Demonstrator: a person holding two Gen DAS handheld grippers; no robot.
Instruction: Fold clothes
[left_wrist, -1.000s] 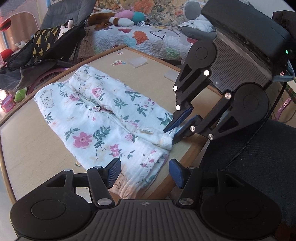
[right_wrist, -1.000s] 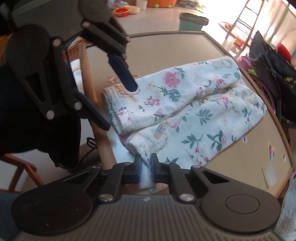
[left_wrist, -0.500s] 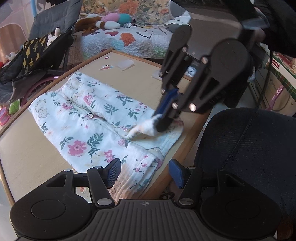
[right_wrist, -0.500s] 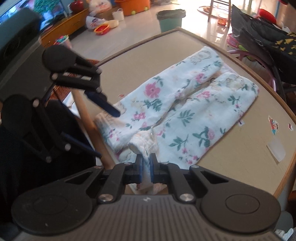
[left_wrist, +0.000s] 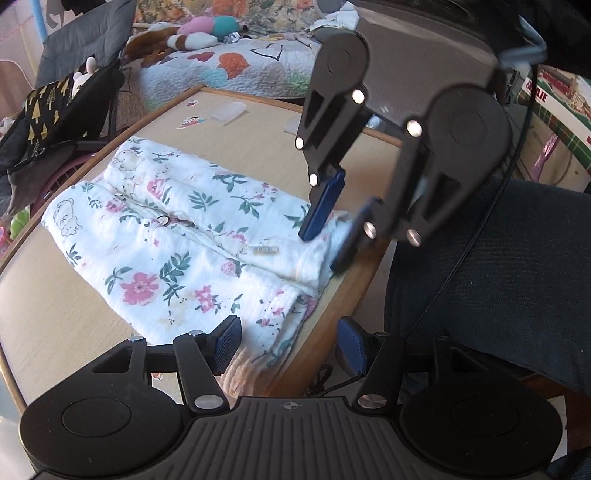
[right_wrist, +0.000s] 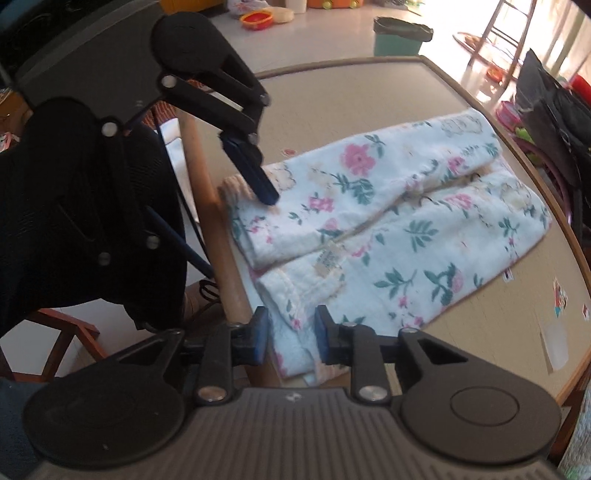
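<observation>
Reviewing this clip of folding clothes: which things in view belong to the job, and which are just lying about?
Job:
- floral garment
- table
- left gripper, open
- right gripper, jaws opening, cloth between them

Lying about:
- stickers
- plush toys
- quilt
- green bin
- black bag

garment (left_wrist: 184, 236) on table (left_wrist: 55, 310), near its edge

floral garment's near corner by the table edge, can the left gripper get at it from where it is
Probably yes: the left gripper hangs open right over that corner of the floral garment, with nothing between. The right gripper, opening, sits off to one side.
</observation>
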